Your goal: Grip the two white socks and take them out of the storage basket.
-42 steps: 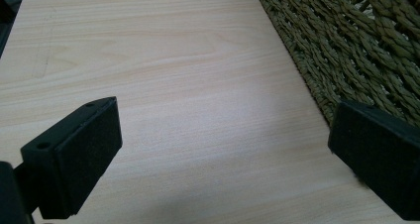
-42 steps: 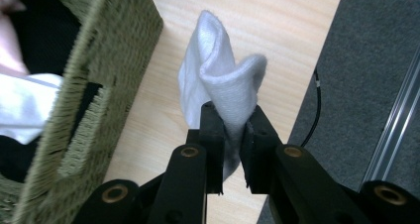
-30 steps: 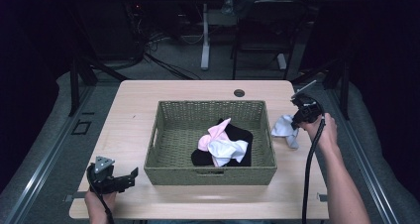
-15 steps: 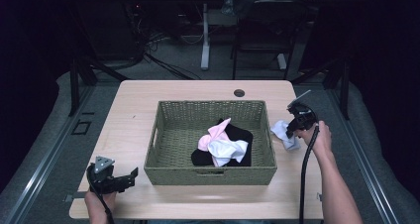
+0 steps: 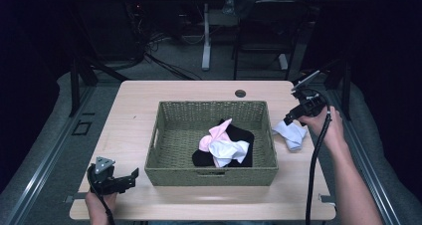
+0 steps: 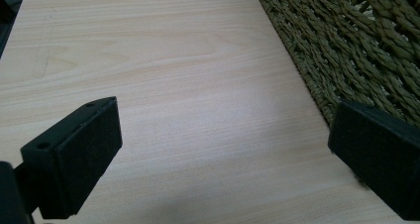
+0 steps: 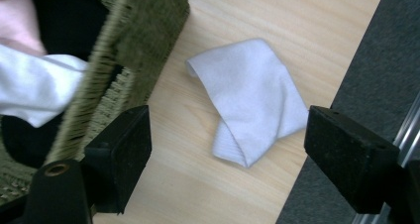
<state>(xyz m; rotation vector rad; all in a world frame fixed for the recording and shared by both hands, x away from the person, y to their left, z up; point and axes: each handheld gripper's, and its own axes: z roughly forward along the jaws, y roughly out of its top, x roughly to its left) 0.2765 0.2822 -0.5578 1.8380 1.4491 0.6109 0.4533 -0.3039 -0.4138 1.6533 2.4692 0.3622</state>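
Both my grippers, left (image 5: pixel 130 176) and right (image 5: pixel 290 119), gaped wide; right hovered over the white cloth (image 5: pixel 291 134) near the table's (image 5: pixel 134 105) right edge.

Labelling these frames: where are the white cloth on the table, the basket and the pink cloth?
white cloth (image 7: pixel 250 97), right gripper view, its middle
basket (image 5: pixel 211 175), high view, near wall
pink cloth (image 5: pixel 214 135), high view, its middle
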